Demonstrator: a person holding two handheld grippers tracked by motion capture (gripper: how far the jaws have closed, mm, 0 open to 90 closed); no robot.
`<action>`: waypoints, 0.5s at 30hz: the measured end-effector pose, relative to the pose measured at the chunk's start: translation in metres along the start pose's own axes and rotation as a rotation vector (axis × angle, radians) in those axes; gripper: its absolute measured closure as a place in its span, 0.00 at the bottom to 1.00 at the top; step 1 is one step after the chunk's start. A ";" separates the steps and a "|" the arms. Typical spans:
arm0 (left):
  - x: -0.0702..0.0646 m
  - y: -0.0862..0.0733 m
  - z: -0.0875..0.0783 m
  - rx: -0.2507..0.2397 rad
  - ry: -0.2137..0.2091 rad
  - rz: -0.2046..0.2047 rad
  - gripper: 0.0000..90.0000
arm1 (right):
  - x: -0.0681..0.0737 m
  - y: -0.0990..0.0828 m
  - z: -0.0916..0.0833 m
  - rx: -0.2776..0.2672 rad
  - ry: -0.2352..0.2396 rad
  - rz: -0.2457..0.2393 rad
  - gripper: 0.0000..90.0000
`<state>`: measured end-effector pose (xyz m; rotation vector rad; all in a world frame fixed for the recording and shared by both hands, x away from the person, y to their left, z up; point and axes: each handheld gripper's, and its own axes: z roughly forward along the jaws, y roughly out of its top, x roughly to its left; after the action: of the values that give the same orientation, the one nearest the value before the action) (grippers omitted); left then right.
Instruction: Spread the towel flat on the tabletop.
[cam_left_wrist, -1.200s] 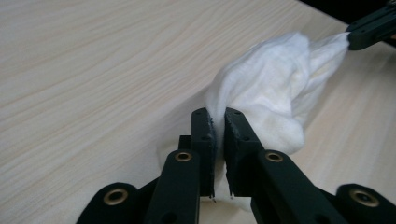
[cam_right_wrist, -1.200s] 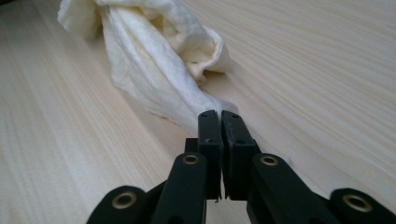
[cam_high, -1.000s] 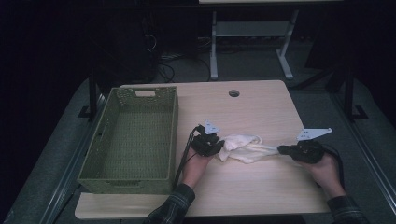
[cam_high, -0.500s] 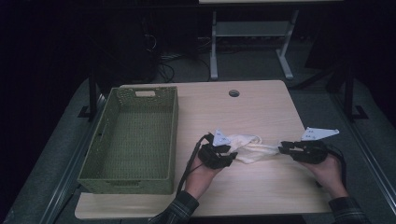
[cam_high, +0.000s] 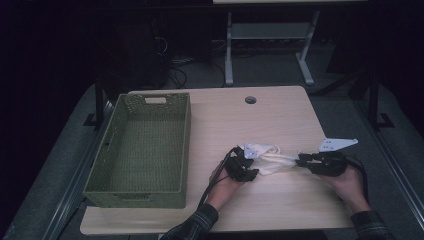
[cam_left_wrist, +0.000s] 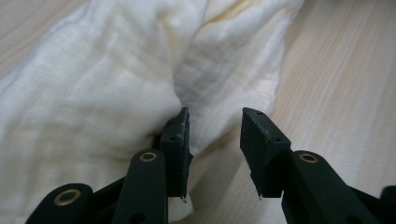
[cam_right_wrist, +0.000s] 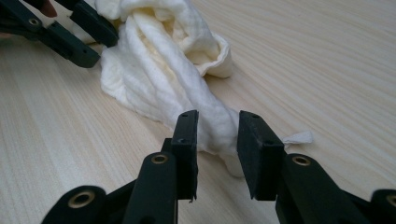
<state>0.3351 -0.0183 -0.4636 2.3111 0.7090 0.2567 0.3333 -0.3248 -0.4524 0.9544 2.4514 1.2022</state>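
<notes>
A crumpled cream cloth (cam_high: 270, 156) lies on the wooden table (cam_high: 250, 125), twisted into a rope toward the right. My left gripper (cam_high: 254, 172) is at the cloth's left end. Its jaws (cam_left_wrist: 215, 121) have just been opening and stand apart, with a fold of cloth (cam_left_wrist: 93, 93) against the left jaw and reaching into the gap. My right gripper (cam_high: 300, 161) is at the cloth's right end. Its jaws (cam_right_wrist: 218, 121) have just opened, and the cloth's (cam_right_wrist: 163, 70) twisted tail lies loosely between them. The left gripper (cam_right_wrist: 70, 32) shows far off in the right gripper view.
An empty green woven basket (cam_high: 135, 196) stands on the left part of the table. A round cable hole (cam_high: 250, 99) sits near the far edge. Bare tabletop lies beyond the cloth and along the near edge. Dark floor and a desk frame lie behind.
My left hand has slid right and nearer along the table, bunching the cloth's left end toward the right. The right hand has stayed put while its jaws parted.
</notes>
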 end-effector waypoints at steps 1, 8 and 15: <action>0.000 0.000 0.002 0.001 0.008 0.000 0.71 | 0.000 0.000 0.001 0.002 0.001 0.005 0.75; 0.004 0.005 0.002 0.007 -0.005 0.005 0.98 | 0.002 0.000 0.002 0.004 0.000 -0.005 0.75; 0.001 0.019 -0.026 -0.082 -0.098 -0.023 0.98 | 0.002 0.000 0.000 0.004 0.003 -0.003 0.76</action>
<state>0.3345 -0.0140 -0.4315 2.2205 0.6634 0.1578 0.3319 -0.3233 -0.4523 0.9500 2.4569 1.1992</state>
